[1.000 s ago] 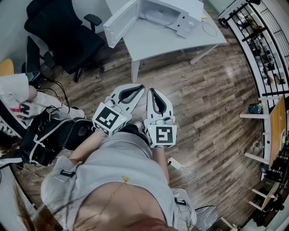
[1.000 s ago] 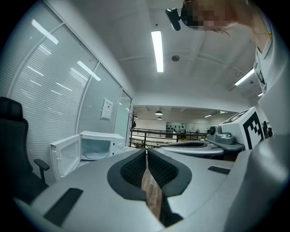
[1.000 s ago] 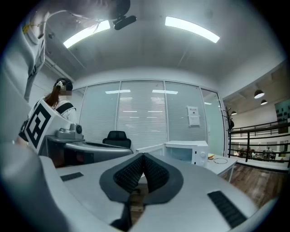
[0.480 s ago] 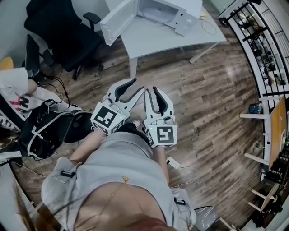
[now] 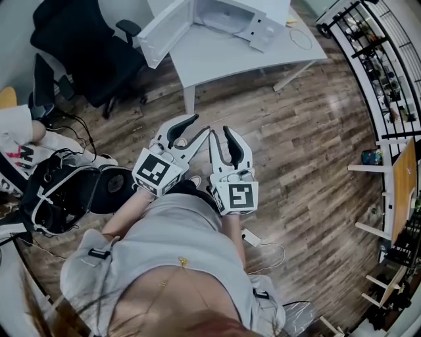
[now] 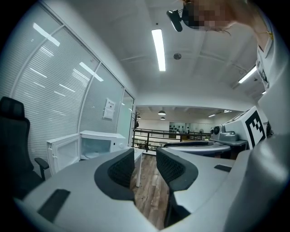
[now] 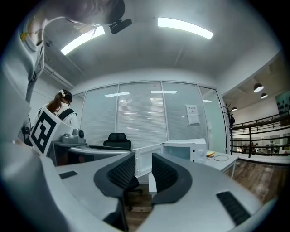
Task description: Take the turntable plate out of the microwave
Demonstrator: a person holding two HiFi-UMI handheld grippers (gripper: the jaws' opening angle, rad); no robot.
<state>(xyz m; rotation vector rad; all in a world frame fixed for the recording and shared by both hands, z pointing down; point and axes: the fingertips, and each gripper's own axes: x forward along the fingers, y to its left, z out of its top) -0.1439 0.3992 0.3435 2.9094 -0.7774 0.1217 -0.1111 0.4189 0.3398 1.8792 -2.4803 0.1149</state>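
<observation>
Left hand-held gripper (image 5: pixel 199 125) and right hand-held gripper (image 5: pixel 220 131) have just been opening, jaws apart, empty. The microwave (image 5: pixel 233 16) on the far tabletop (image 5: pixel 223 56) is not yet reached

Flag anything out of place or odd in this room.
Nothing spilled or damaged. The microwave door stands open past the edge of the white table, and a white plug with its cord lies loose on the floor.

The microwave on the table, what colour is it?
White. The microwave shows best in the right gripper view, with its door open.
</observation>
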